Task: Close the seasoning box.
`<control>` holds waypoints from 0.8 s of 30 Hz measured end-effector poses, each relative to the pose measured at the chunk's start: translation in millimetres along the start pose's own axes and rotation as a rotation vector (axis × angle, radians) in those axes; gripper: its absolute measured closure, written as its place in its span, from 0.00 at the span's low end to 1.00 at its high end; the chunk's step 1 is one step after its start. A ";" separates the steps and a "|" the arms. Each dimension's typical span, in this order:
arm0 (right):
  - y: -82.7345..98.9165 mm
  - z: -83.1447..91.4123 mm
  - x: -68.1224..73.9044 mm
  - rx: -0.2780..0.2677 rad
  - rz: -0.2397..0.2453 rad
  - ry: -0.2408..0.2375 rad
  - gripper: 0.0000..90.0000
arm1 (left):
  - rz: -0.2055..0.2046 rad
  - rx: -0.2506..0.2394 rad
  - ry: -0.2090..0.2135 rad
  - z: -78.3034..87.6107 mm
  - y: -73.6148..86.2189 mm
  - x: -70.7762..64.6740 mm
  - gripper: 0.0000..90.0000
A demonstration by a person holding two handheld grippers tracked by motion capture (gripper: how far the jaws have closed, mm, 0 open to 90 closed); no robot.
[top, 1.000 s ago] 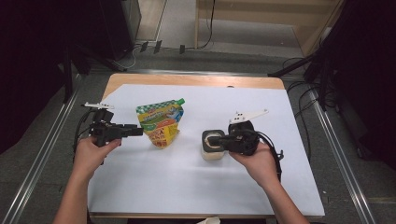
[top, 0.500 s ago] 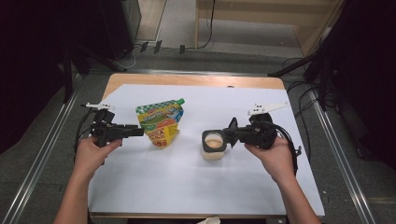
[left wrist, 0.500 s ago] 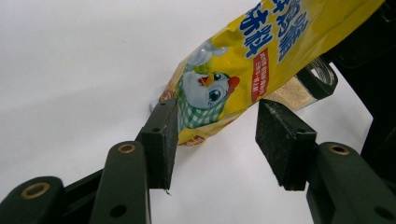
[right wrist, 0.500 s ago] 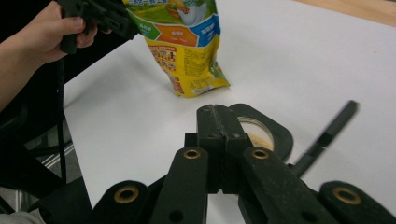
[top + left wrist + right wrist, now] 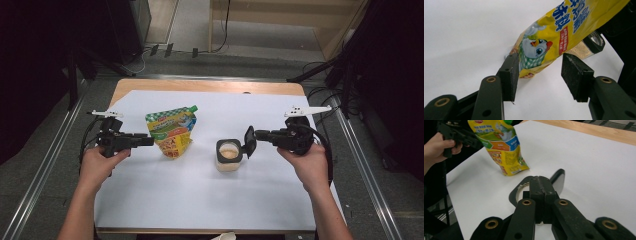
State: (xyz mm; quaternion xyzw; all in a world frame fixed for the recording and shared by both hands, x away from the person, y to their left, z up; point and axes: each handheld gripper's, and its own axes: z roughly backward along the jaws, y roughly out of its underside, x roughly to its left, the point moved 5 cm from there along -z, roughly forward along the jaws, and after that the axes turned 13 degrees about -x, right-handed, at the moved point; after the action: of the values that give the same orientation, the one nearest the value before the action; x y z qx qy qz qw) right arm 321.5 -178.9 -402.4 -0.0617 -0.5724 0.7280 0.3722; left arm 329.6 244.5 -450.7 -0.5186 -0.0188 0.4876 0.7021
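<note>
The left claw grips the yellow pouch; the right claw is clenched on the jar's flip lid, holding it open.

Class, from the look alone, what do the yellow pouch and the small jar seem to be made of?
Yellow pouch: likely flexible plastic film, glossy; it creases and carries bright print. Small jar: clear body, plastic or glass, since pale powder shows through; its black lid looks like smooth plastic.
</note>
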 end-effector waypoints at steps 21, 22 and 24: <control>31.2 -25.6 -19.6 0.046 -0.042 0.050 1.00 | -0.003 0.005 -0.002 -1.0 0.5 0.0 0.54; 31.9 -25.9 -19.3 0.050 -0.045 0.051 1.00 | -0.003 0.004 0.000 -1.3 0.5 0.0 0.54; 32.6 -26.9 -18.9 0.050 -0.043 0.050 1.00 | -0.006 0.005 0.000 -1.6 0.5 0.0 0.54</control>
State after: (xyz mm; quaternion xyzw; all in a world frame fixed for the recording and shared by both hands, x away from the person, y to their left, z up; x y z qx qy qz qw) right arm 333.6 -171.5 -446.5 -0.0584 -0.5456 0.7323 0.4032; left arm 330.1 243.4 -451.8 -0.5168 -0.0193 0.4857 0.7047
